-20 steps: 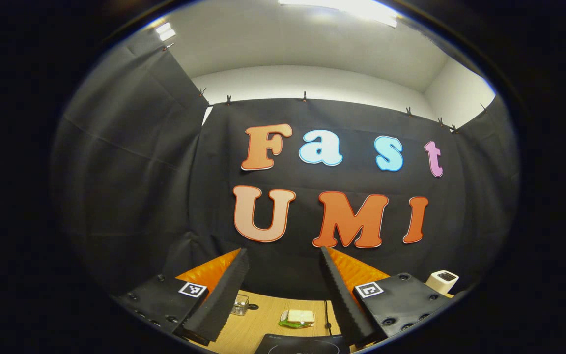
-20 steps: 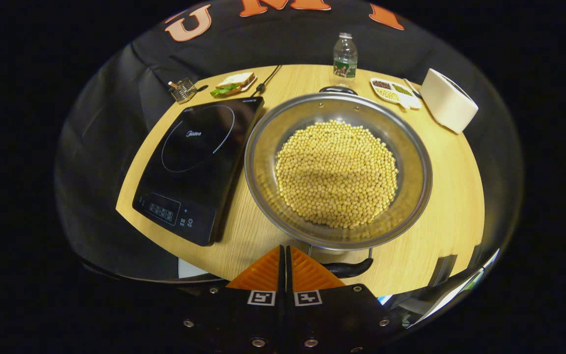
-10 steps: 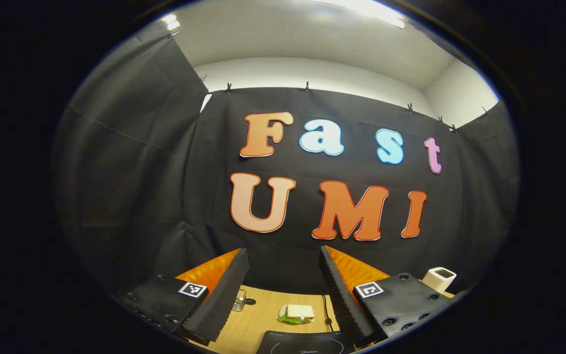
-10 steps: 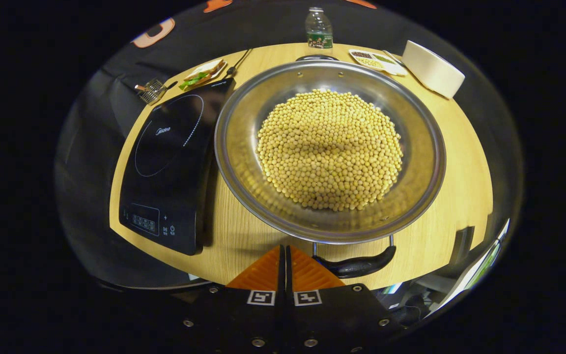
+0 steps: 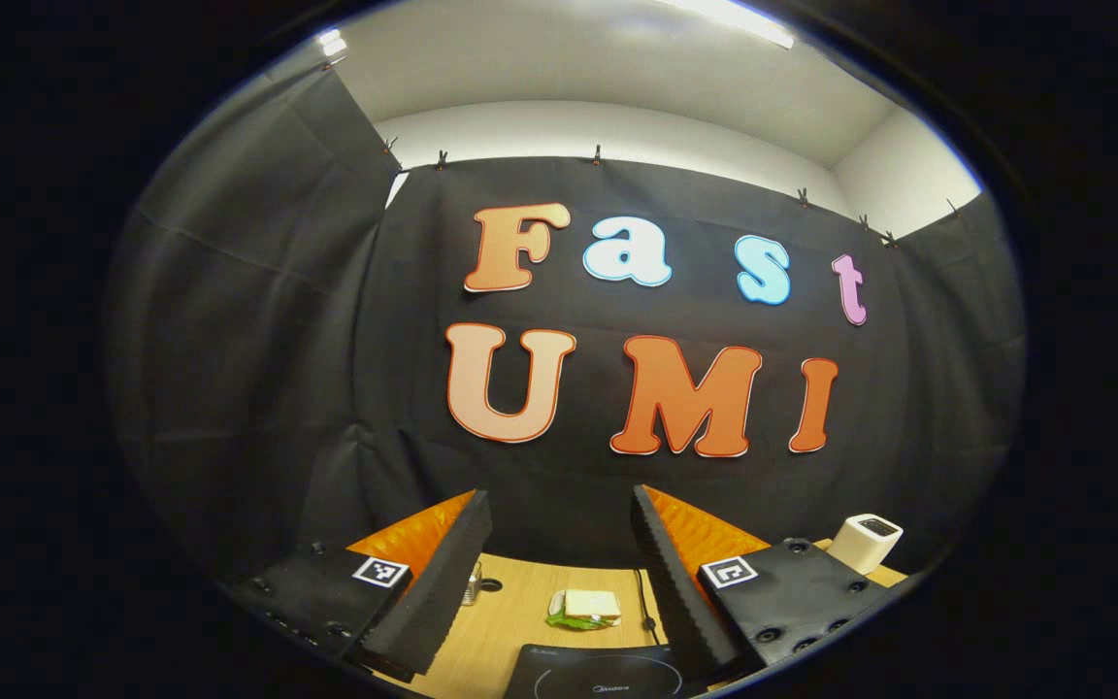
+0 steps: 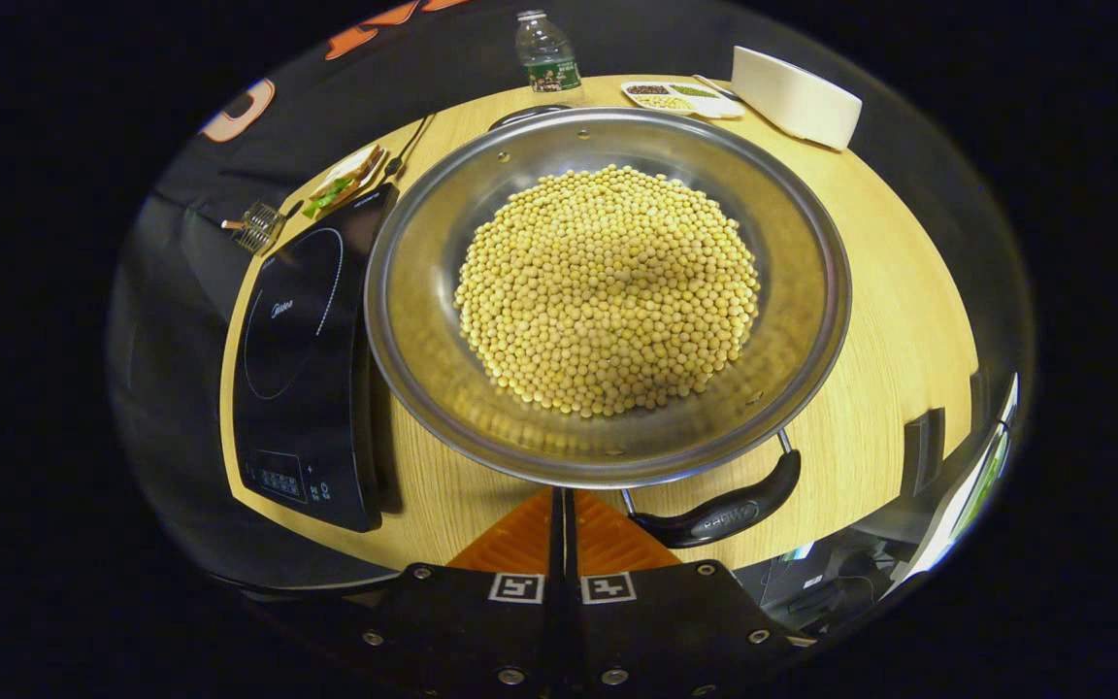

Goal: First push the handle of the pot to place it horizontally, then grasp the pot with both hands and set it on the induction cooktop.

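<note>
A wide steel pot [image 6: 811,243] heaped with yellow beans sits on the wooden table [image 6: 894,340]. Its black near handle [image 6: 724,510] points toward me, and a far handle [image 6: 520,115] peeks over the back rim. The black induction cooktop [image 6: 302,340] lies just left of the pot. My right gripper [image 6: 562,495] is shut with nothing in it, its tips at the pot's near rim, just left of the near handle. My left gripper [image 5: 559,500] is open and held high, facing the wall, with the cooktop's far edge [image 5: 598,675] below it.
At the back of the table stand a water bottle [image 6: 546,53], a small tray of beans [image 6: 680,94] and a white container [image 6: 794,83]. A sandwich [image 6: 345,180] and a small wire basket [image 6: 253,225] lie behind the cooktop. The table's front edge is close.
My right gripper, still shut, has closed in on the pot's near rim, and the pot and its near handle look larger and farther right. The left gripper has tipped slightly downward.
</note>
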`<state>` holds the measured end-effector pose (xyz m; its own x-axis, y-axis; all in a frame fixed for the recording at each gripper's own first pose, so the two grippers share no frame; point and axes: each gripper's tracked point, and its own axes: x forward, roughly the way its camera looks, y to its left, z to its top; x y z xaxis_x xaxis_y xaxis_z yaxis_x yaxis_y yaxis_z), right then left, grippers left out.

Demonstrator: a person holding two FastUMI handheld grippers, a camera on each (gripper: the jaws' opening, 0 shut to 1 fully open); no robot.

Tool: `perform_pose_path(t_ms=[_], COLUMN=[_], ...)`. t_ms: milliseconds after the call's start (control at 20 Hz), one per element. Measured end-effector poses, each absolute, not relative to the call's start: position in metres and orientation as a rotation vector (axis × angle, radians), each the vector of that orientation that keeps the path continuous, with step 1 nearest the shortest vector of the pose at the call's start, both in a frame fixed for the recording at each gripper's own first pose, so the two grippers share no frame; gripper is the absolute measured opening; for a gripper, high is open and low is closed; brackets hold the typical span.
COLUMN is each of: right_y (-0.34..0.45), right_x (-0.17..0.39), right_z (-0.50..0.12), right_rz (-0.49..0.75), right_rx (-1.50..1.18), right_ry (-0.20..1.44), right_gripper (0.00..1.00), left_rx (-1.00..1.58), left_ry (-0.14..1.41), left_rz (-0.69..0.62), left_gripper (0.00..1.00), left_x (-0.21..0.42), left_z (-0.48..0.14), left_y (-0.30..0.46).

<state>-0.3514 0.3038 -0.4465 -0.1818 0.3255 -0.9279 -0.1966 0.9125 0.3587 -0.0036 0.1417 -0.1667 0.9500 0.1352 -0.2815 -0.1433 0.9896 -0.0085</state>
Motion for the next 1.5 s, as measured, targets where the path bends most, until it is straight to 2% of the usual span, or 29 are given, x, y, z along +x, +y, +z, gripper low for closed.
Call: perform_pose_path(t_ms=[50,100,450,500,650,700,900,1050,1100,1350,1400,1500], right_y=[0.300,0.296,0.255,0.249,0.225,0.213,0.184,0.169,0.167,0.159,0.158,0.152], right_x=[-0.347,-0.344,-0.319,-0.316,-0.305,-0.303,-0.288,-0.275,-0.270,-0.236,-0.229,-0.217], right_z=[-0.448,-0.449,-0.470,-0.474,-0.485,-0.489,-0.506,-0.514,-0.517,-0.532,-0.536,-0.540], right_rz=[0.462,0.457,0.395,0.377,0.350,0.342,0.303,0.293,0.292,0.289,0.289,0.289], right_rx=[0.104,0.111,0.140,0.150,0.124,0.098,0.075,0.054,0.056,0.037,0.031,0.013], right_ry=[1.689,1.691,1.696,1.693,1.698,1.705,1.730,1.728,1.727,1.706,1.703,1.690], right_gripper=[0.00,0.00,0.00,0.00,0.00,0.00,0.00,0.00,0.00,0.00,0.00,0.00], left_rx=[-0.035,-0.036,-0.054,-0.064,-0.065,-0.057,-0.056,-0.048,-0.041,-0.009,-0.006,-0.002], left_ry=[0.290,0.295,0.312,0.328,0.373,0.386,0.423,0.439,0.446,0.472,0.489,0.527], left_rz=[0.142,0.141,0.138,0.134,0.117,0.111,0.074,0.054,0.049,0.044,0.040,0.042], left_gripper=[0.97,0.94,0.94,0.91,0.98,0.94,0.94,0.98,0.94,0.94,0.98,0.94], left_x=[-0.003,-0.002,0.007,0.012,0.019,0.021,0.028,0.030,0.030,0.027,0.023,0.016], left_z=[-0.169,-0.169,-0.173,-0.178,-0.187,-0.191,-0.199,-0.204,-0.206,-0.212,-0.217,-0.228], left_y=[0.137,0.132,0.084,0.076,0.045,0.035,-0.011,-0.038,-0.044,-0.063,-0.065,-0.068])
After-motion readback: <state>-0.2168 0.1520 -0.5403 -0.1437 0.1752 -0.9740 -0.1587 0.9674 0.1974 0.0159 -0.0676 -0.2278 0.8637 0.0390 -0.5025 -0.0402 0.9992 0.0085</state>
